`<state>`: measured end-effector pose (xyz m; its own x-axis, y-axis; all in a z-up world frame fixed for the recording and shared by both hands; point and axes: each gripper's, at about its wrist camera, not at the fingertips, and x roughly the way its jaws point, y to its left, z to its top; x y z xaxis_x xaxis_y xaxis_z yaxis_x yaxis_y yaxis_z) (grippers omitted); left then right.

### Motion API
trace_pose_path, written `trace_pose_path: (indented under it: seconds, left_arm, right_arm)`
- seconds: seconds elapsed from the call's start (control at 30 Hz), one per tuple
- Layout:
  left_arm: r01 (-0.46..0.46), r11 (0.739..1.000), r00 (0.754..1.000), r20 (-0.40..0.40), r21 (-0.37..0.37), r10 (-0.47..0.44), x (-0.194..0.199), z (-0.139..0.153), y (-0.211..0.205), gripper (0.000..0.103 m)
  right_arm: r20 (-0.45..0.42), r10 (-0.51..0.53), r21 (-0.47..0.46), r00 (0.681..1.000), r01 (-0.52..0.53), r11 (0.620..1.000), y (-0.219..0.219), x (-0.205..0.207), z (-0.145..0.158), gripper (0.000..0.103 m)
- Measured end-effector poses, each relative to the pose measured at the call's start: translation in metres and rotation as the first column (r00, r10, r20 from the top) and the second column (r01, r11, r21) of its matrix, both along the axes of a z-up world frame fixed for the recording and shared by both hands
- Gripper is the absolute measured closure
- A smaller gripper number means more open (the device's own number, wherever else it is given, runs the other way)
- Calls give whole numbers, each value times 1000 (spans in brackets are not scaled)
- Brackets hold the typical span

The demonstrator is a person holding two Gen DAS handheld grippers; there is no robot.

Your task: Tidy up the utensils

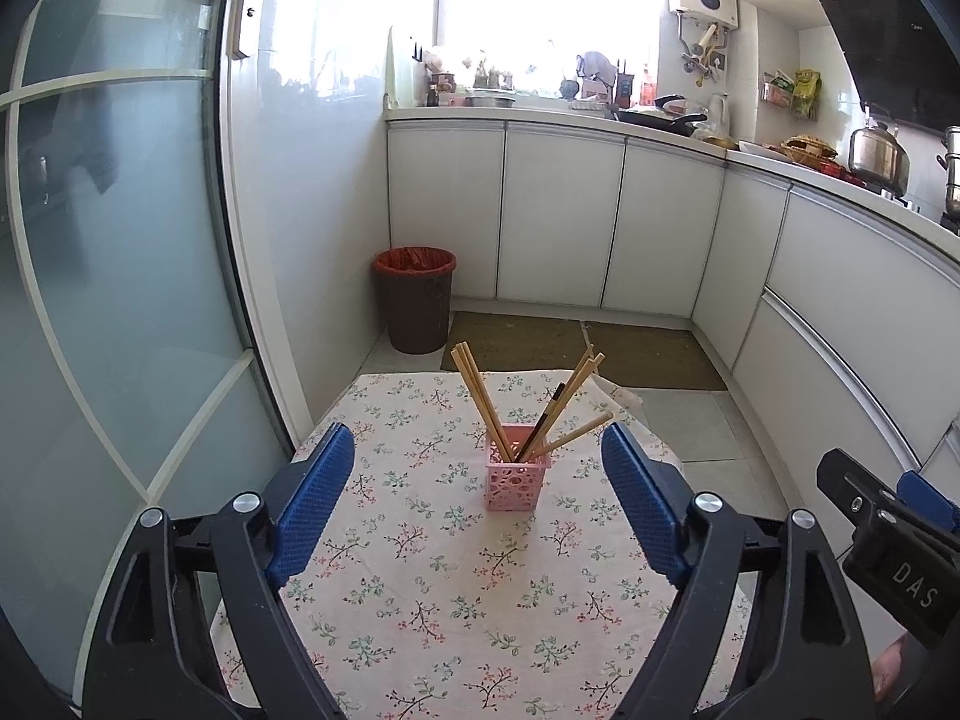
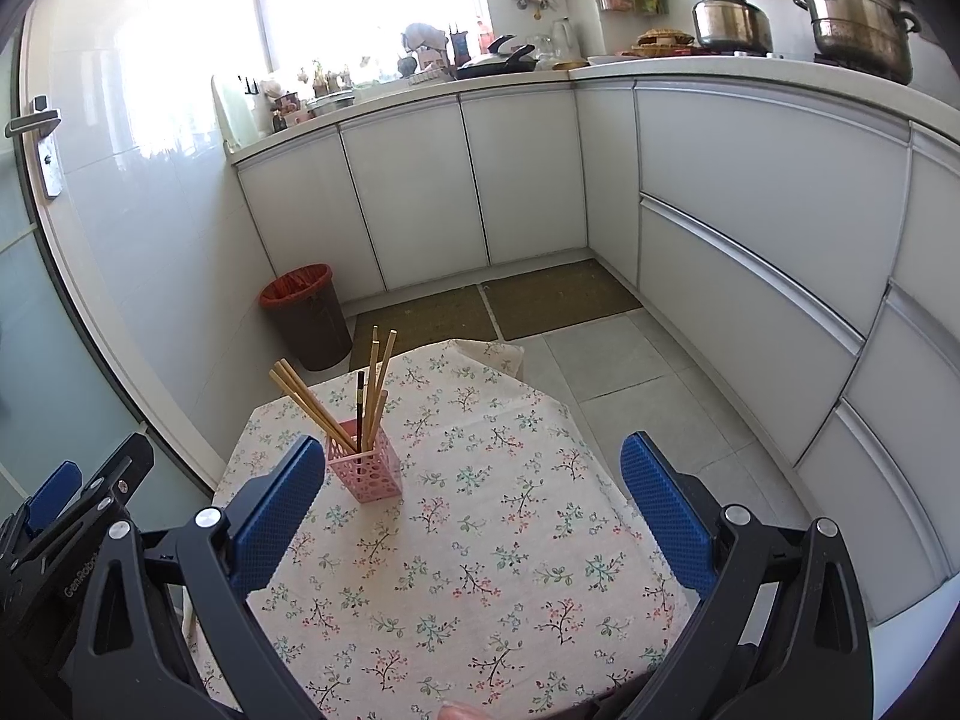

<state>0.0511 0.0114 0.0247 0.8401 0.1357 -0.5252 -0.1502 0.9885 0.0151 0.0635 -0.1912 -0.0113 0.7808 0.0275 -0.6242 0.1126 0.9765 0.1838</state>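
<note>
A pink perforated holder stands upright on the floral tablecloth. Several wooden chopsticks and one dark chopstick lean out of it. My left gripper is open and empty, above the near side of the table, with the holder just beyond its fingertips. My right gripper is open and empty; the holder with its chopsticks stands beside its left finger. The right gripper's body also shows at the left wrist view's right edge.
A brown bin with a red liner stands on the floor beyond the table's far left corner. White cabinets and a cluttered counter run behind and to the right. A glass door is on the left. Floor mats lie past the table.
</note>
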Motion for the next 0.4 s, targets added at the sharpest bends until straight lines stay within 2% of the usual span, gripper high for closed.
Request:
trace_pose_path:
  seconds: [0.13, 0.23, 0.4]
  left_arm:
    - [30, 1000, 999, 10, 4, -30, -2, 3, -3, 22]
    - [44, 999, 999, 10, 8, -44, -5, 5, -5, 8]
    - [25, 1000, 999, 28, 19, -25, -6, 7, -5, 7]
  right_arm:
    - [-5, -8, -3, 1000, 8, 1000, -2, 1, -1, 7]
    - [-15, -16, -5, 1000, 16, 1000, -3, 3, -4, 7]
    - [-32, -15, 4, 999, 15, 1000, -5, 5, -8, 7]
